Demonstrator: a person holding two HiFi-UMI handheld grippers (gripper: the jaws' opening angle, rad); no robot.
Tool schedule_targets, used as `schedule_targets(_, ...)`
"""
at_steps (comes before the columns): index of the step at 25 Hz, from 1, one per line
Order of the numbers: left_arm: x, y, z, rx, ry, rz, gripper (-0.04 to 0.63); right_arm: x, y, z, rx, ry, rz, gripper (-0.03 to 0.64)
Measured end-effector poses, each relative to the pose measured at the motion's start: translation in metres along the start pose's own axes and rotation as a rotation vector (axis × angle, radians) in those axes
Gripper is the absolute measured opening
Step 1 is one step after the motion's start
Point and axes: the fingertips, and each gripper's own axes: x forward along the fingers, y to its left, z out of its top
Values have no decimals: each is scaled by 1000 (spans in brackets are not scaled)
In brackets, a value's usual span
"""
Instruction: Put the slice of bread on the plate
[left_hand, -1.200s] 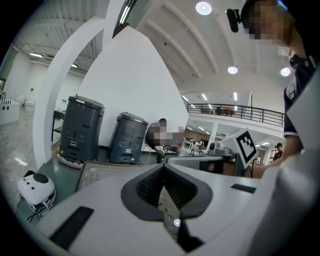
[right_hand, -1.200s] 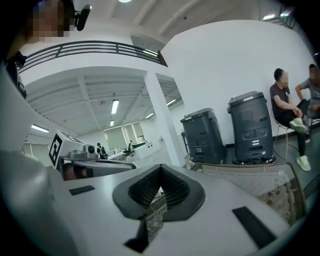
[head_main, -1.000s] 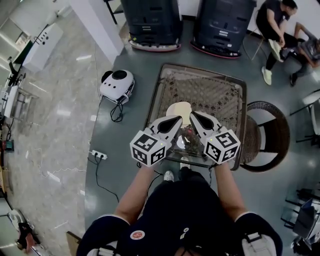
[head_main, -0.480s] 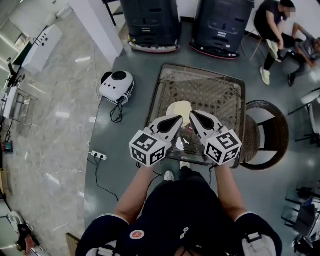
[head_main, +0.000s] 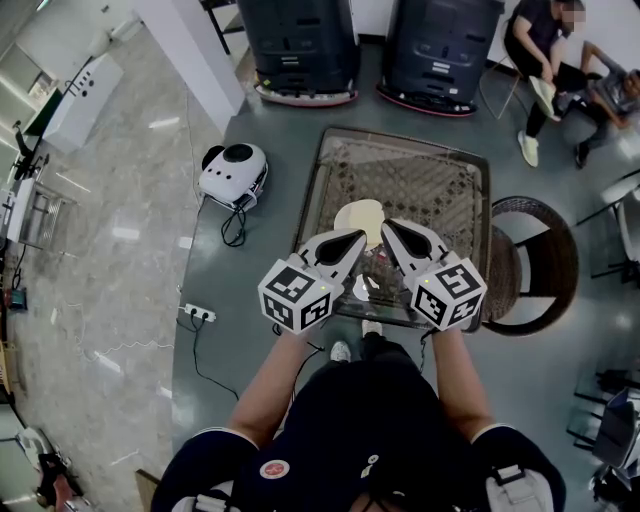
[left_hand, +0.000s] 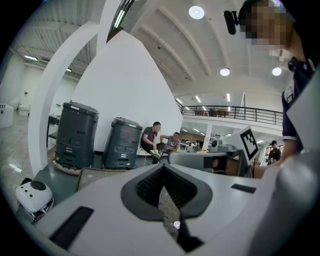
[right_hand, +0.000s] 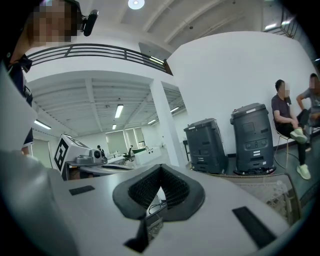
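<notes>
Hovering side by side over the near edge of the table (head_main: 462, 192), the left gripper (head_main: 355, 240) and right gripper (head_main: 390, 230) point away from the person, tips angled slightly toward each other. In each gripper view the jaws are pressed together at the tip, with nothing pinched between them.

A pale oval plate (head_main: 356, 214) lies on the woven tabletop, just beyond the two tips and nearer the left one. Between the grippers, on the near part of the table, sits a small brownish thing (head_main: 377, 272) beside a small white spot (head_main: 362, 289). This may be the bread, but it is too blurred to tell. It is off the plate, on its near side.

Beyond the table stand two dark grey machines (head_main: 300, 45). A white round device (head_main: 235, 165) sits on the floor to the left, and a wicker chair (head_main: 535, 270) stands to the table's right. Two people (head_main: 560, 55) sit at the far right.
</notes>
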Motion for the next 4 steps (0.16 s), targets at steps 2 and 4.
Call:
schedule_targets(2, -1, -1, 0, 2, 0, 0, 6, -1, 1, 1, -2, -2, -1, 6)
schedule_targets(4, -2, -2, 0, 4, 0, -1, 6, -2, 3, 1, -3, -4, -1, 6)
